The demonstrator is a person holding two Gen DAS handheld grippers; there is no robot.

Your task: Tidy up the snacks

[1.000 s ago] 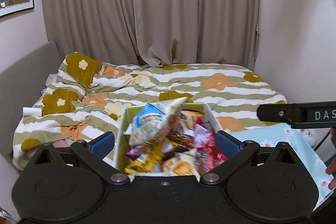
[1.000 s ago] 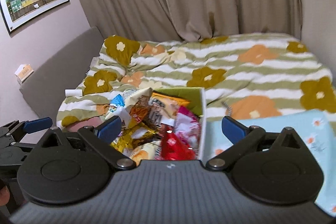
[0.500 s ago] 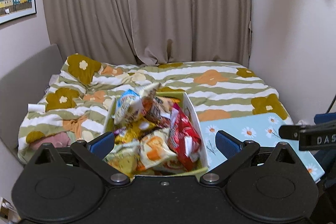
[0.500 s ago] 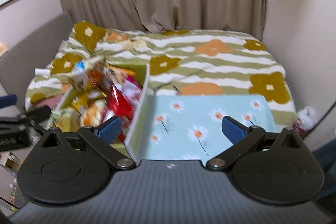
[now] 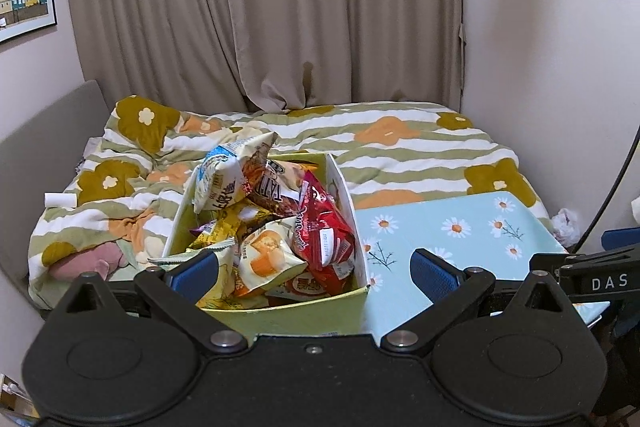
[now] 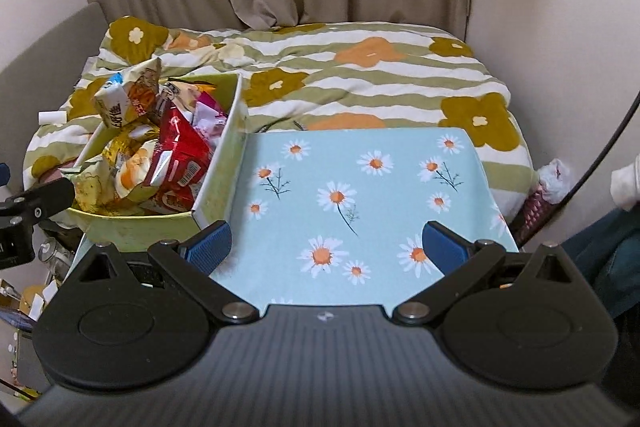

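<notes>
Hand-held gripper (image 6: 325, 247) spread above daisy-print table (image 6: 360, 187), beside bed (image 6: 360, 67).

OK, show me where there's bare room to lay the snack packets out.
The daisy-print surface is bare from the box's white wall across to its right edge, and from the bedspread forward to the right gripper. The snack box is crowded: packets heap above its rim. The left gripper faces that heap.

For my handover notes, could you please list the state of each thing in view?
Left gripper: open, empty.
Right gripper: open, empty.
Snack box: heaped with packets.
Red snack packet: in the box.
Daisy-print table: bare beside the box.
Curtains: drawn.
</notes>
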